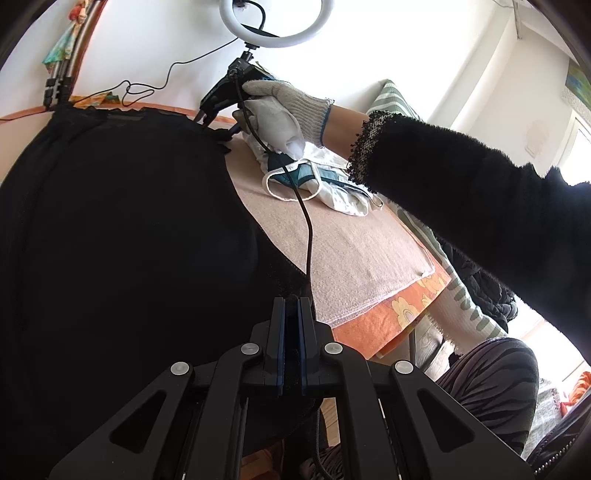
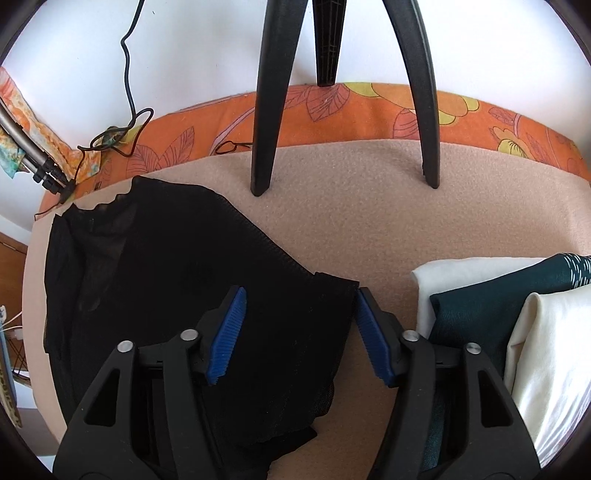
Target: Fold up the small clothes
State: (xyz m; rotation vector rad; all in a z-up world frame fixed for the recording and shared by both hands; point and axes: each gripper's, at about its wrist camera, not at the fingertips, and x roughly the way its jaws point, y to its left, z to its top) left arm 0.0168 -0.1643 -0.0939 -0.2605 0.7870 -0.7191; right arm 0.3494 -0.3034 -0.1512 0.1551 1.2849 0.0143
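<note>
A black sheer garment (image 1: 122, 236) fills the left of the left wrist view and hangs from my left gripper (image 1: 291, 306), whose jaws are shut on its edge. In the right wrist view the same black garment (image 2: 177, 288) lies spread on the beige mat (image 2: 369, 206). My right gripper (image 2: 299, 332) is open, its blue pads (image 2: 229, 332) over the garment's right edge. In the left wrist view my right gripper (image 1: 218, 122) shows far off, held by a gloved hand (image 1: 284, 110) at the garment's far corner.
A pile of white and teal clothes (image 1: 317, 181) lies on the mat, also at the right of the right wrist view (image 2: 498, 314). Black tripod legs (image 2: 266, 110) stand on the mat's far side. A ring light (image 1: 277, 22) and cable (image 1: 306, 221) hang above. An orange floral cloth (image 2: 369, 110) borders the mat.
</note>
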